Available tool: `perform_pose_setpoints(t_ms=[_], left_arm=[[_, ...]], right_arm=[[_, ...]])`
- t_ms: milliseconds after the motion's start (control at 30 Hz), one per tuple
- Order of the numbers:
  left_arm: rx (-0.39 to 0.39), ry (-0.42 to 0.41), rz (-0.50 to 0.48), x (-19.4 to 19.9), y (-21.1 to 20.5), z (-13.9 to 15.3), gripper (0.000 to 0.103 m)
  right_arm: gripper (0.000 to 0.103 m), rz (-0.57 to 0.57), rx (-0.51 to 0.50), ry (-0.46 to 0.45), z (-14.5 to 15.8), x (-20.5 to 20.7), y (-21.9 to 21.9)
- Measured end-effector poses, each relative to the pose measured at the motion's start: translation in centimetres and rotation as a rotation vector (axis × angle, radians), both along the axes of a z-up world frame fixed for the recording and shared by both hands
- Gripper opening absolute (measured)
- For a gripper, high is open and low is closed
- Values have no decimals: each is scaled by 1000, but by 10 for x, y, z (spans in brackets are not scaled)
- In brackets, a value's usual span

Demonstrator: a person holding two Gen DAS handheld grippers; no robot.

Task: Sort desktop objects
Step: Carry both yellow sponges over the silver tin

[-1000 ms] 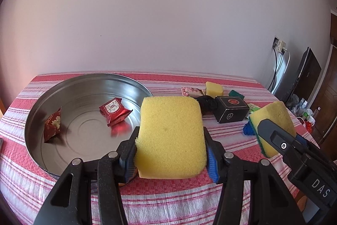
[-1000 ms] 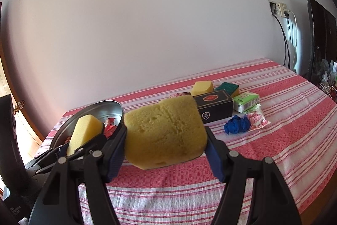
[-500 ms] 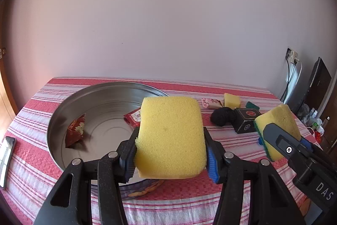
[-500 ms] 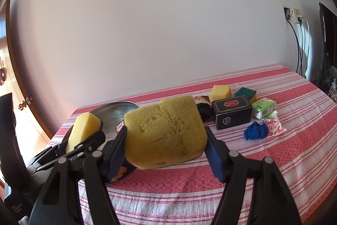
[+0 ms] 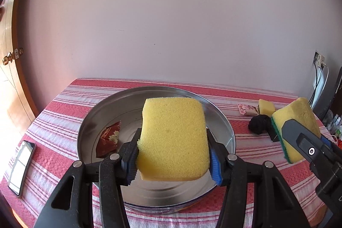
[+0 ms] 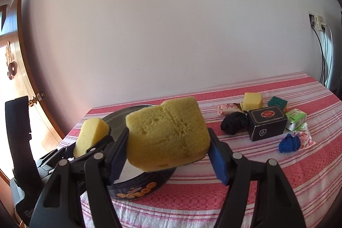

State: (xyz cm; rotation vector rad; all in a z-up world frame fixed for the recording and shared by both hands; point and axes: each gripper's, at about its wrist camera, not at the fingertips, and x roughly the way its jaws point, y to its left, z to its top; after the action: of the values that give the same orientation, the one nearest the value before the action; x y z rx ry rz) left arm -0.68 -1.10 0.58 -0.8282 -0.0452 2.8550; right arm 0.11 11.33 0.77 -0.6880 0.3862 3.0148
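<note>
My left gripper [image 5: 173,164] is shut on a plain yellow sponge [image 5: 173,138], held above the round metal tin [image 5: 224,123]. A dark red snack packet [image 5: 109,139] lies inside the tin, left of the sponge. In the right wrist view my right gripper [image 6: 168,153] is shut on a thicker yellow sponge [image 6: 166,134] with a green scouring side, over the tin's right edge [image 6: 139,189]. The same sponge [image 5: 297,119] shows at the right of the left wrist view. The left gripper's sponge [image 6: 89,136] shows at the left of the right wrist view.
On the striped red cloth right of the tin lie a black box [image 6: 267,125], a black bundle [image 6: 234,122], a blue bundle [image 6: 288,143], a small yellow sponge [image 6: 253,100], a green pad [image 6: 277,102] and a green carton [image 6: 296,119]. A phone [image 5: 21,166] lies near the left edge.
Both grippers have carried their sponges leftward. The tin now sits in the middle of the left wrist view, and one red packet has gone behind the sponge.
</note>
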Motion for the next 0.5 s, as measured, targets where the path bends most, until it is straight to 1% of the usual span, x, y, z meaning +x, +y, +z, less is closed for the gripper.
perform_pose_setpoints(t_ms=[400,500], left_arm=[[-57,-18,91,-25,-12,-2,56],[-71,-26,111,-29,-15,-4,56]], right_arm=[[69,6,-4,35,4,-33,-12],[69,4,15,52,4,-41,-17]])
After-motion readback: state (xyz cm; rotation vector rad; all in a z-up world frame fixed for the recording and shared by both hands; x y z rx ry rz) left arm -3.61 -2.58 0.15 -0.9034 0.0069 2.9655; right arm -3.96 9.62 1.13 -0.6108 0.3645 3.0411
